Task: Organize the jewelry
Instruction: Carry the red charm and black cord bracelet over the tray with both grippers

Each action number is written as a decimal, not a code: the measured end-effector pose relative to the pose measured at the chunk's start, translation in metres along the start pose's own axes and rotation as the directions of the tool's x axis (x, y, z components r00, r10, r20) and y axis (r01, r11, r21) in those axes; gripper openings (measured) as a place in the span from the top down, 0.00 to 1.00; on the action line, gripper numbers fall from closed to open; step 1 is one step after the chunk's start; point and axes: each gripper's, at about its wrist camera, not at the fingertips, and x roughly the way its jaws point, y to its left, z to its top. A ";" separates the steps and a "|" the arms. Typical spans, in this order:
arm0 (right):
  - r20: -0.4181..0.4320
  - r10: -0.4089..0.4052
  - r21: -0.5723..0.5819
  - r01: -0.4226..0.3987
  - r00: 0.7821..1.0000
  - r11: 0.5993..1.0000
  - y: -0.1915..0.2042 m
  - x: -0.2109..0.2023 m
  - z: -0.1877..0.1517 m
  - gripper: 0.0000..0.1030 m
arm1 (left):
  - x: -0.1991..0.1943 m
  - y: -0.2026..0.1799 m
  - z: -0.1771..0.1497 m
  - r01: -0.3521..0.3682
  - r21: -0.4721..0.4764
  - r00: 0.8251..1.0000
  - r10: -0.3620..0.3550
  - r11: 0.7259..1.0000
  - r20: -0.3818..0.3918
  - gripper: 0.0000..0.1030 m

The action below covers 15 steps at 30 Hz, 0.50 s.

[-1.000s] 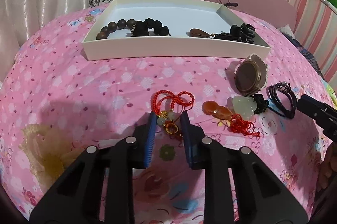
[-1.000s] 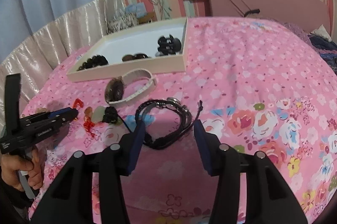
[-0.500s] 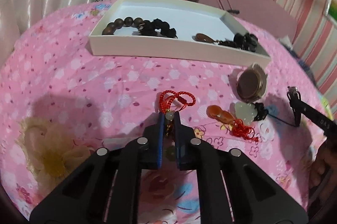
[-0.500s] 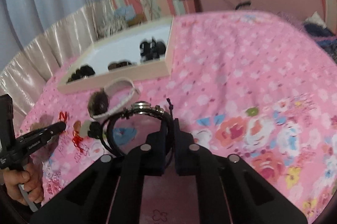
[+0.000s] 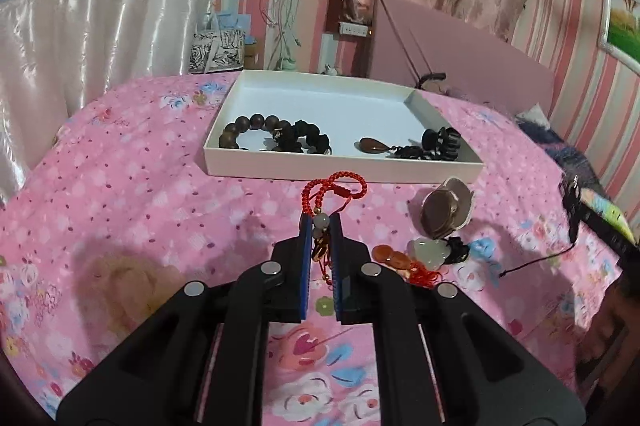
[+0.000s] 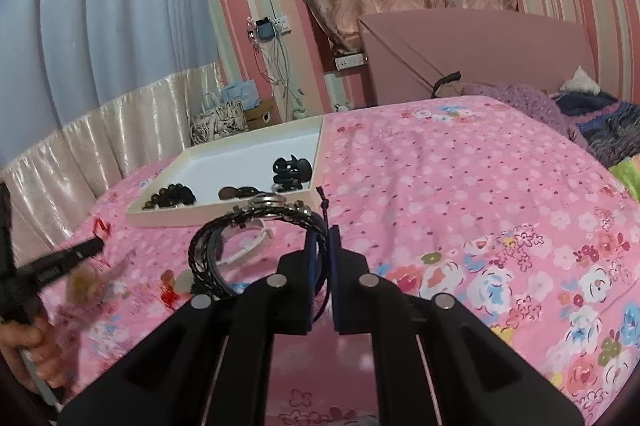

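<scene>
Red cord bracelet (image 5: 334,187), lifted off the bed (image 5: 120,165) near the white tray (image 5: 344,167), pinched in the closed left claw (image 5: 321,226). Black braided bracelet (image 6: 256,222) clamped in the closed right claw (image 6: 323,238), right of the tray.

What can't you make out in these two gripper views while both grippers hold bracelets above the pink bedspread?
- Left wrist view: the right gripper is cut off by the right edge, so its grip is unseen there.
- Left wrist view: the gold charm of the red beaded cord bracelet sits half hidden between the left gripper's pads.
- Right wrist view: the left gripper and loose pendants on the bedspread are motion-blurred.
- Right wrist view: the white watch strap lies partly behind the black braided leather bracelet.
</scene>
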 end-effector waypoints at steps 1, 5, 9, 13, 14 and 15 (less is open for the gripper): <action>-0.004 0.001 -0.008 -0.001 1.000 1.000 0.002 0.001 0.000 0.95 | 0.000 -0.001 -0.001 -0.010 0.007 1.000 0.010 1.000 0.004 0.94; 0.028 -0.003 -0.066 0.004 1.000 0.998 0.014 -0.004 -0.001 0.95 | 0.005 -0.001 -0.002 -0.029 0.024 1.000 0.029 0.999 -0.001 0.94; 0.057 -0.023 -0.122 0.030 0.998 0.992 0.025 -0.010 -0.001 0.95 | 0.011 -0.001 -0.006 -0.064 0.038 0.998 0.064 0.997 0.008 0.94; 0.063 -0.026 -0.124 0.033 0.998 0.992 0.026 -0.011 -0.002 0.95 | 0.014 0.006 -0.010 -0.067 0.011 0.998 0.067 0.998 -0.011 0.94; 0.057 -0.027 -0.124 0.034 0.998 0.992 0.026 -0.009 -0.002 0.95 | 0.015 0.005 -0.011 -0.070 0.010 0.997 0.070 0.997 -0.011 0.94; 0.048 -0.030 -0.125 0.036 0.998 0.991 0.026 -0.008 -0.002 0.95 | 0.016 0.005 -0.011 -0.078 0.010 0.997 0.078 0.997 -0.013 0.94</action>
